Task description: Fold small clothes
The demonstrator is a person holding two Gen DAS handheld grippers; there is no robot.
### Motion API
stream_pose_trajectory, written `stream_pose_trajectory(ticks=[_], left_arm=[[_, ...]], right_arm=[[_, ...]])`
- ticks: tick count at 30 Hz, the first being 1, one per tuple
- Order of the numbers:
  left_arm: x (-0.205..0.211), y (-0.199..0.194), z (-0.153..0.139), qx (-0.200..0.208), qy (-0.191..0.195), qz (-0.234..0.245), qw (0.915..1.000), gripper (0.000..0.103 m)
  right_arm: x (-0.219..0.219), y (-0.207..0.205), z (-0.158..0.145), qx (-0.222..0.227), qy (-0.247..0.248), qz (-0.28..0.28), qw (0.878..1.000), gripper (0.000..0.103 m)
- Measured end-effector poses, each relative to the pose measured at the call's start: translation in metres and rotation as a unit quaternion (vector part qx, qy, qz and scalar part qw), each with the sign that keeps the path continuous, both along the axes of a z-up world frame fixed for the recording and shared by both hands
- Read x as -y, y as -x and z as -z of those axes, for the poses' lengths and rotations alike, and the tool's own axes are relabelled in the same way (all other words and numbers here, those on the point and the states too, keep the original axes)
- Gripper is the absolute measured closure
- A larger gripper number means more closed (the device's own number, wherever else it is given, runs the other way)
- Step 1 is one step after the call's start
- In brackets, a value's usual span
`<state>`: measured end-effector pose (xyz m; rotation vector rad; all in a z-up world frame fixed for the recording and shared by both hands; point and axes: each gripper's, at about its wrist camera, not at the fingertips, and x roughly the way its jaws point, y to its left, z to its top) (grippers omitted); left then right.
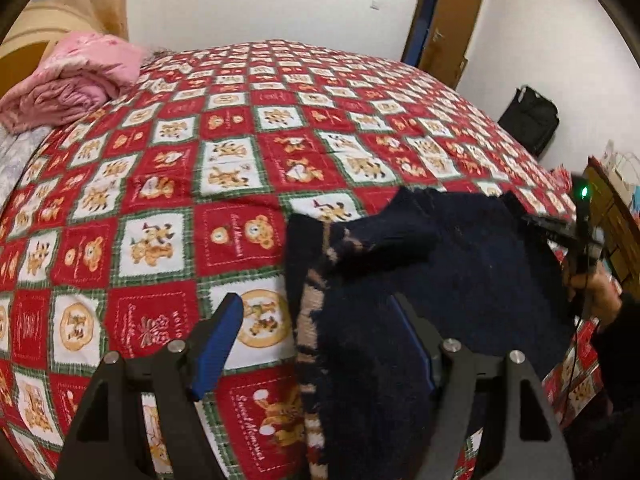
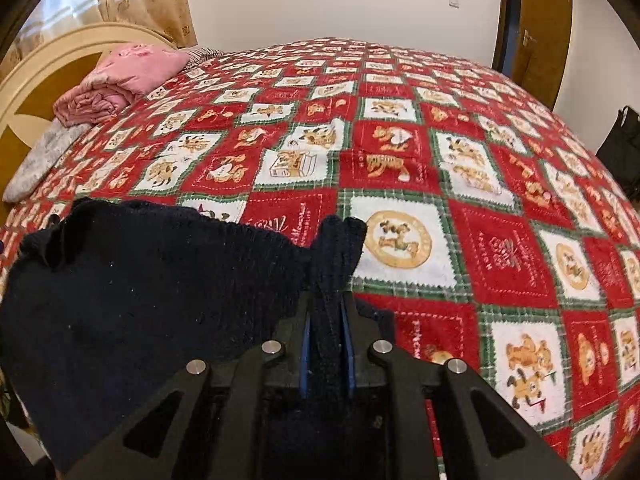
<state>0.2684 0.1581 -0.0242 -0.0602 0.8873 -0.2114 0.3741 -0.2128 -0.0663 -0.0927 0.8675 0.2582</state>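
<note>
A small dark navy knit garment (image 1: 440,264) with a tan striped edge hangs over the red patterned bedspread (image 1: 224,168). My left gripper (image 1: 320,344) is open; the garment's edge hangs between its blue pads (image 1: 218,348) and hides the right one in part. My right gripper (image 2: 326,340) is shut on a bunched corner of the navy garment (image 2: 140,288) and holds it up above the bed. The right gripper also shows in the left wrist view (image 1: 560,228), at the garment's far right corner.
A folded pink blanket (image 1: 76,80) lies at the bed's far left by the headboard (image 2: 48,76). A black bag (image 1: 528,120) stands on the floor by the right wall. A brown door (image 1: 448,20) is behind the bed. A wooden dresser (image 1: 616,216) is at the right.
</note>
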Motion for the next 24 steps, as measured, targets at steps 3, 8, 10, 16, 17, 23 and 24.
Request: stream_pose_trajectory(ticks=[3,8,10,16,17,23,24], left_arm=[[0.016,0.0,-0.006,0.013,-0.007,0.024,0.9996,0.027],[0.053,-0.007,0.001,0.012,-0.058,0.056,0.9967,0.027],[0.068,-0.015,0.013,0.003,-0.104,0.057,0.993,0.027],[0.067,-0.067,0.03,-0.013,-0.15,0.016,0.9885,0.027],[0.059,-0.078,0.03,-0.021,-0.139,-0.008,0.99,0.027],[-0.004,-0.086,0.022,-0.039,-0.028,-0.107,0.9931,0.027],[-0.003,-0.074,0.019,-0.028,-0.043,-0.096,0.994,0.027]], right_arm=[[0.004,0.007,-0.021,0.02,-0.014,0.003,1.0,0.079],[0.022,0.035,-0.066,0.088,-0.057,0.032,0.994,0.031],[0.026,0.051,-0.078,0.097,-0.084,0.022,0.991,0.031],[0.018,0.106,-0.075,0.064,-0.119,0.003,0.991,0.031],[0.016,0.113,-0.072,0.063,-0.122,0.004,0.991,0.031],[0.03,0.161,-0.06,0.06,-0.153,0.04,0.986,0.031],[0.038,0.17,-0.058,0.065,-0.151,0.054,0.985,0.031]])
